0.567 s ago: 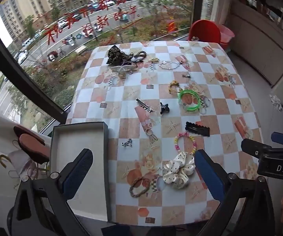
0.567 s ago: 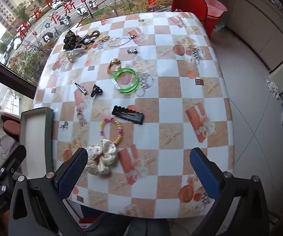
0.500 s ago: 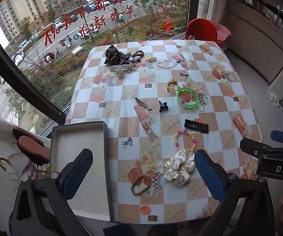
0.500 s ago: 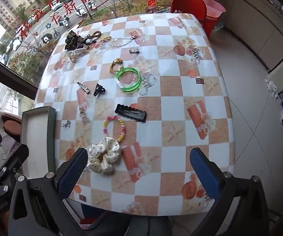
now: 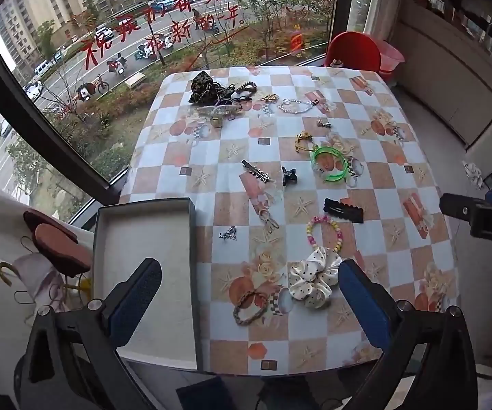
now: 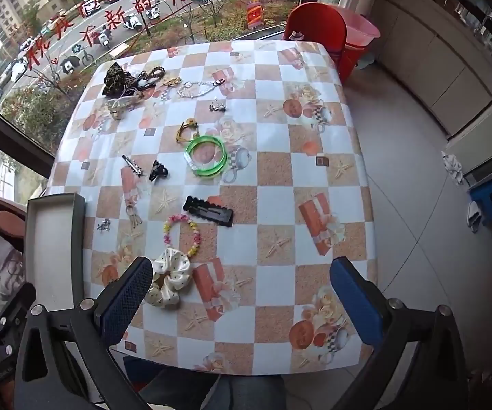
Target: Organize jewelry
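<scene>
Your view pulls back slightly from table (image 5: pixel 376 171); more of far edge shows than half second ago. Nothing picked. Left tool (image 5: pixel 246 290) spread wide, empty; right tool (image 6: pixel 242 287) same. Jewelry scattered; empty box (image 5: pixel 143 239) at near left corner. Polka-dot scrunchie (image 5: pixel 311 280) nearest near edge. Sorting not begun.

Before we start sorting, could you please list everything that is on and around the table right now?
box: 1, grey, open, empty, table's near left edge
scrunchie: 1, cream with black dots, near edge
bead bracelet: 1, pink and yellow, just beyond the scrunchie
braided band: 1, brown, left of the scrunchie
snap clip: 1, black, mid-table
bangles: green, stacked, count unclear, centre
claw clip: 1, black, left of the bangles
leopard scrunchie: 1, far left corner
chair: 1, red, beyond the table
left gripper: blue pads, open, empty
right gripper: blue pads, open, empty
</scene>
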Demonstrator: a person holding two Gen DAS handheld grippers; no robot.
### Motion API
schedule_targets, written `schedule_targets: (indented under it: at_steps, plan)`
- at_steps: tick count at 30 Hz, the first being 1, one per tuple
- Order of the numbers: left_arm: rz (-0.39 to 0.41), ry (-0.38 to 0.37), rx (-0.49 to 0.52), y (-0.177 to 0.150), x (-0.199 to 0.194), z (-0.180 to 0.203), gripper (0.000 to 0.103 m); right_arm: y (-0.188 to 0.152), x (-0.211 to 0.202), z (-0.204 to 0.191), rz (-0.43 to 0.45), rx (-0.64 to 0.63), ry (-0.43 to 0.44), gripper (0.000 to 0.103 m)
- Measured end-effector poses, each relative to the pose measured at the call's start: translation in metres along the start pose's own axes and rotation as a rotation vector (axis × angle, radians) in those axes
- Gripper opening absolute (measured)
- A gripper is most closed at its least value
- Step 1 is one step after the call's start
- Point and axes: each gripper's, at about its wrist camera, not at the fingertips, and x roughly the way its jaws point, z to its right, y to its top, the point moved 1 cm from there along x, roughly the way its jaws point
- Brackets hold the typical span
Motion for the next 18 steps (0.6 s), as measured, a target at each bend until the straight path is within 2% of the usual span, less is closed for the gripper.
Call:
schedule_targets:
  at_steps: [5,12,18]
  plan:
    - [-0.008,0.015,-0.022,0.001,0.001,-0.001,0.103,0.008,0.008,-0.002,-0.009,-0.025,0.005,0.103]
    - [-0.096,0.014,-0.087,-0.004,0.022,-0.01,0.103,0.001,0.021,-0.008,-0.064,-0.029,0.003,0.103]
    - [-0.121,0.028,-0.092,-0.003,0.028,-0.011,0.103,-0.001,0.026,-0.007,-0.081,-0.013,0.006,0.103]
